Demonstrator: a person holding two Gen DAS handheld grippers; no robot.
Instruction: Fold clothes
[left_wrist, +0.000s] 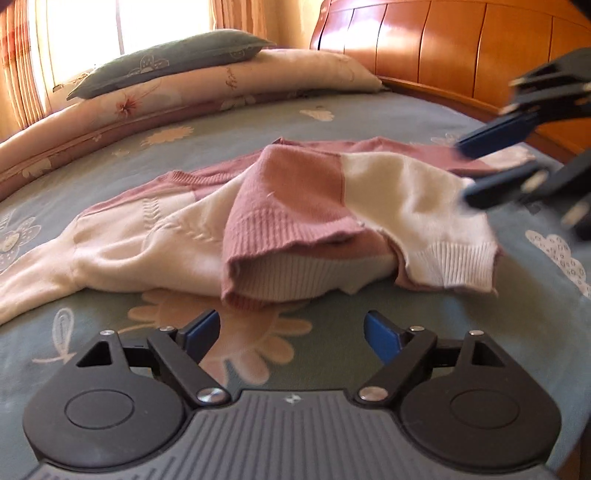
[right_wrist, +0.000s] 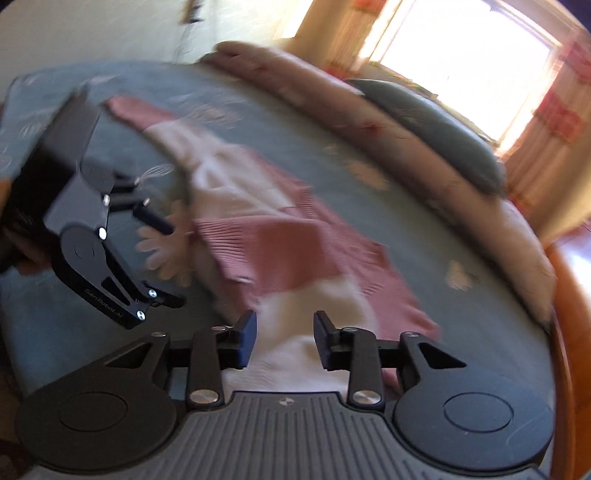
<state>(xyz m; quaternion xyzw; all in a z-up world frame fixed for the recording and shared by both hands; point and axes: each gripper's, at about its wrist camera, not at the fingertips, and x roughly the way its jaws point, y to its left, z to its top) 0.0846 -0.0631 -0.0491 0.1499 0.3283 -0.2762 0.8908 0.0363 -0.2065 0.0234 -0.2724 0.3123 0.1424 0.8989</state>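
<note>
The soft, light pink-and-cream knitted sweater (left_wrist: 295, 206) lies rumpled mid-bed (left_wrist: 369, 110); its ribbed hem at 6 o'clock offers firm hold. Left tongs (left_wrist: 291, 336) gape wide, empty; right tongs (right_wrist: 284, 339) likewise, over its cream part.

My right wrist view is motion-blurred all over: the sweater (right_wrist: 280, 251) knit and the bedspread (right_wrist: 461, 321) print are smeared. In my left wrist view the right gripper (left_wrist: 466, 168) is blurred and cut by the right edge; can't tell if it touches cloth. The left sleeve (left_wrist: 22, 280) runs off the frame.
</note>
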